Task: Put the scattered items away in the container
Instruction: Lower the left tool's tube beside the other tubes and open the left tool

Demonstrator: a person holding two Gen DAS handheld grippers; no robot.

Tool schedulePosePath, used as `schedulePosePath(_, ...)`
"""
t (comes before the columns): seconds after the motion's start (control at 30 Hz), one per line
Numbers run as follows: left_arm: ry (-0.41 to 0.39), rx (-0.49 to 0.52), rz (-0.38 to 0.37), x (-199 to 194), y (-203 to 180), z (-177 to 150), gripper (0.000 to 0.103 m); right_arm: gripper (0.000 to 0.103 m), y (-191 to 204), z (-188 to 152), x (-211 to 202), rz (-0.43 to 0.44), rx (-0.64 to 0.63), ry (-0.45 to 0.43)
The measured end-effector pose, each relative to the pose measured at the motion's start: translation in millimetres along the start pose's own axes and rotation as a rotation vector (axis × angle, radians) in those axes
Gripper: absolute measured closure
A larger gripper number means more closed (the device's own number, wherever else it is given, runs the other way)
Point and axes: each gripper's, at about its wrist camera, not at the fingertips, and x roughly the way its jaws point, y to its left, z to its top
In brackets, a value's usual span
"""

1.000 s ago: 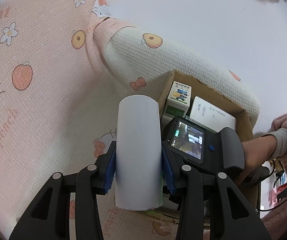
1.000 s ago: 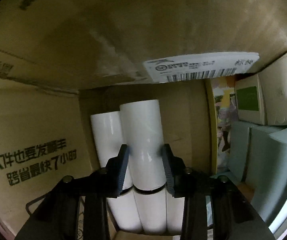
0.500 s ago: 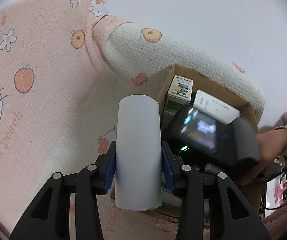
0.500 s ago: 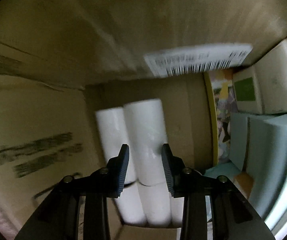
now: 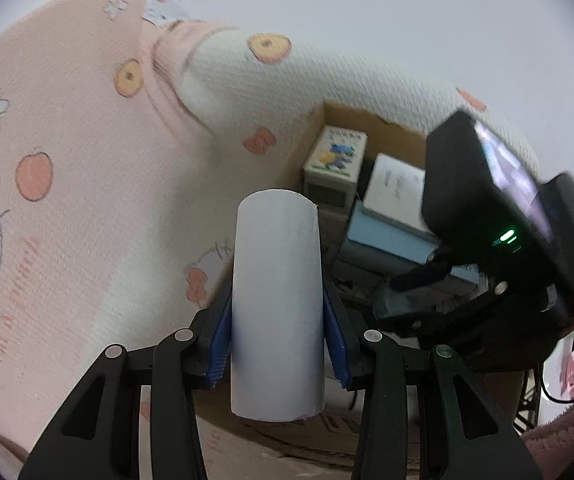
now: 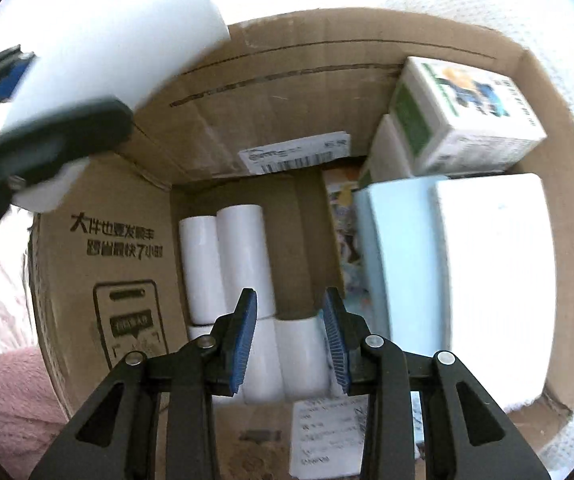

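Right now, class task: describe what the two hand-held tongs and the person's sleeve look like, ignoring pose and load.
Both the left tongs and right tongs are black, angular linkages with silver rivets and ribbed blue pads. The right unit carries a black screen box with a green light. The sleeve is fuzzy pink.

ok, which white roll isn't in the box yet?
The roll clamped upright in the left tool, held outside the box. The other rolls lie on the box floor under the open, empty right tool.
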Motion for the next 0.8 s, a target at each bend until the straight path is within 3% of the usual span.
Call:
schedulePosePath(0.23, 0.11, -0.023, -0.012, 14.0, -13.6, 2.3, 0.058, 0.072, 4.8, -7.8, -18.6, -0.01, -0.025, -0.058)
schedulePosePath(0.37, 0.172, -0.025, -0.017, 20.3, -23.6, 4.6, 0.058, 0.072, 4.5, -14.3, -36.7, -0.123, -0.109, -0.11)
schedulePosePath(0.5, 0.267, -0.041, 0.003, 30.3, -36.0, 3.0, 0.058, 0.08, -1.4, -16.8, -43.1, -0.153, -0.119, -0.143)
schedulePosePath(0.67, 0.436, -0.215, -0.08, 55.7, -31.6, -4.2, 0.058, 0.08, -23.6, -18.1, -60.0, -0.116, -0.035, -0.194)
schedulePosePath(0.8, 0.519, -0.347, -0.109, 75.3, -28.4, -7.2, 0.058, 0.08, -32.8, -18.7, -73.8, -0.109, -0.018, -0.228)
